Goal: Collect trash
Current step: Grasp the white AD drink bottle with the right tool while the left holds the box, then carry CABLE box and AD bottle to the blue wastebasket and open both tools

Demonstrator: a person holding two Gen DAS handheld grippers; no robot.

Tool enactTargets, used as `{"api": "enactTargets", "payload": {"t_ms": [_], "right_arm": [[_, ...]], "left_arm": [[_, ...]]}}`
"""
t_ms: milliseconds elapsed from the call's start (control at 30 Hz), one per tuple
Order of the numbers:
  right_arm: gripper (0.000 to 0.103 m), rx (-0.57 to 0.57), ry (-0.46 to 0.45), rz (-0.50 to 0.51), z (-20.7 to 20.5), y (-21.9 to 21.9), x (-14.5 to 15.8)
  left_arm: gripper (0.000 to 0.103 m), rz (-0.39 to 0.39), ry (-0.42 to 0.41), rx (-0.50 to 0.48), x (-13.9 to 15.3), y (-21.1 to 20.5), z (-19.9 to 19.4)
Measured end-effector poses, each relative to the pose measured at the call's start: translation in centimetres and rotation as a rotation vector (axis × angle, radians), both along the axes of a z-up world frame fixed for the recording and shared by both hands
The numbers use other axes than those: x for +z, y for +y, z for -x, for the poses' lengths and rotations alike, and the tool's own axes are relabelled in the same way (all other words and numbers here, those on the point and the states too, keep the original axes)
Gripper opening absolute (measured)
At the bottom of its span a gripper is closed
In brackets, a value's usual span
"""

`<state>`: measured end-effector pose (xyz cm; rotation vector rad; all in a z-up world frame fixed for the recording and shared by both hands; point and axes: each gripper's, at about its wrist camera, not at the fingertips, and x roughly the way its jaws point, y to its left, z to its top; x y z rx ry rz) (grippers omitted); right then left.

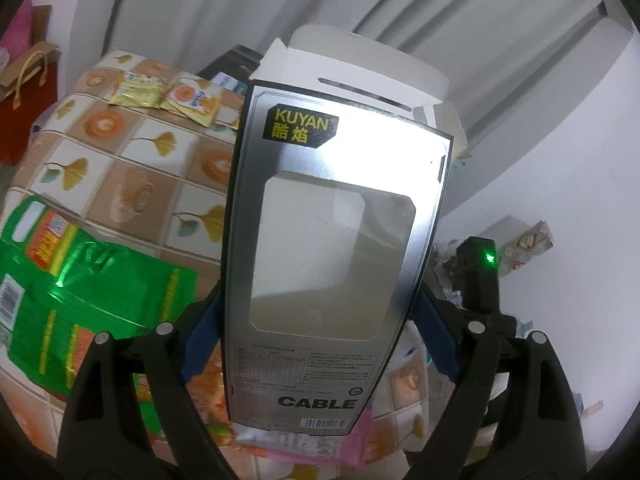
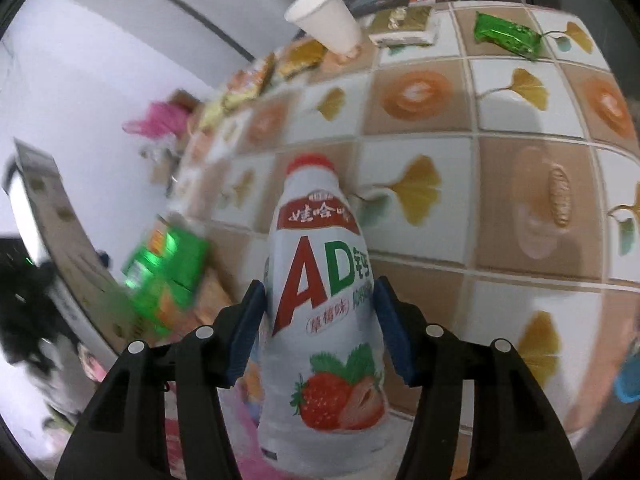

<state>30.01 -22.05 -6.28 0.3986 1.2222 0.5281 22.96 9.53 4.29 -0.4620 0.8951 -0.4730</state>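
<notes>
Where fingers cover: the packaging's lower edges unseen.
Left tool (image 1: pixel 320 316): grasping silver windowed cardboard cable box (image 1: pixel 332 240).
Right tool (image 2: pixel 320 324): clenched round white plastic strawberry-drink bottle (image 2: pixel 324 300), base cut off.

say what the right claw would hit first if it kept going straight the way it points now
Probably the tiled tablecloth. The right claw holds a strawberry drink bottle that leads, so its red cap would likely touch first. The paper cup looks farther off, though depth is unclear.

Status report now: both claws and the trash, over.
Left claw clamps the cable box. Right claw grips the strawberry drink bottle. Wrappers and paper cup remain on the table. Nothing blocks either claw.
</notes>
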Motion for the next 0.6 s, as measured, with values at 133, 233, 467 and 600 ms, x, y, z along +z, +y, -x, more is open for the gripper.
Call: {"api": "enactTargets", "payload": {"t_ms": [133,233,467,600], "right_arm": [[0.059,0.023,0.007,-0.012,-0.8,0.9,-0.3],[0.061,0.04,0.054,-0.044,-1.7,2.5,-1.8],[0.059,-0.025,0.075,-0.205,-1.1,0.6,-2.3],[0.059,-0.109,0.023,-0.303,0.9,-3.3,-0.6]], "left_arm": [[0.082,-0.001,0.01,-0.021,-0.3,-1.8,0.0],[0.082,-0.003,0.02,-0.024,-0.7,-2.5,-0.2],[0.082,-0.027,0.028,-0.036,-0.2,-4.2,-0.1],[0.082,-0.047,0.019,-0.096,0.9,-7.3,-0.3]]}}
